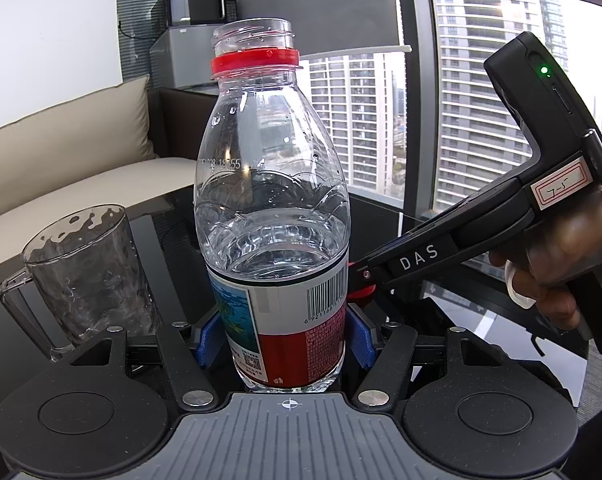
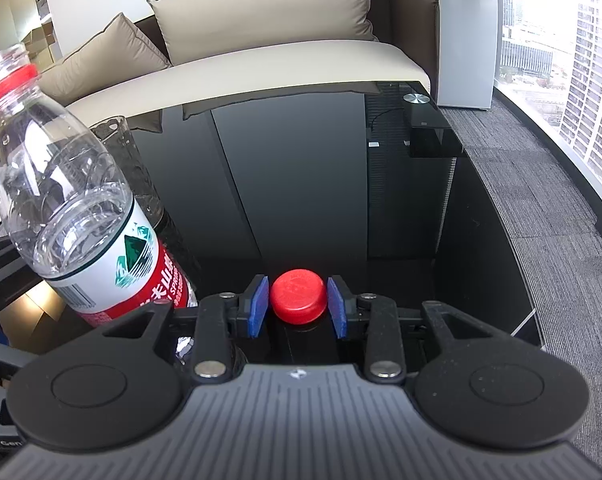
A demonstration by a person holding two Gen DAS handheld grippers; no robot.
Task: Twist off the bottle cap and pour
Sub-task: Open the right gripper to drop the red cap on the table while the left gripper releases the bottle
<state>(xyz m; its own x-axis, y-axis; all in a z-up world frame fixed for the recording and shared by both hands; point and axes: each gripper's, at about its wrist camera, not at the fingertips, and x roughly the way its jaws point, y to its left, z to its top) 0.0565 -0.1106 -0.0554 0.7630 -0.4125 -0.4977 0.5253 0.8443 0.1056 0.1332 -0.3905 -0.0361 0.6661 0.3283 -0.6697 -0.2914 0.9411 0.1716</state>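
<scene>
The clear water bottle stands upright and uncapped, about half full, with a red ring under its open neck. My left gripper is shut on its labelled lower part, blue pads pressed on both sides. The bottle also shows at the left of the right wrist view. The red cap sits on the black table between the blue pads of my right gripper, with a thin gap on each side, so the jaws are open. An empty clear cup with a handle stands left of the bottle.
The black glass table stretches ahead, with a beige sofa behind it. A small black box sits at the table's far right corner. A hand holds the right gripper's body to the right of the bottle. Windows line the right side.
</scene>
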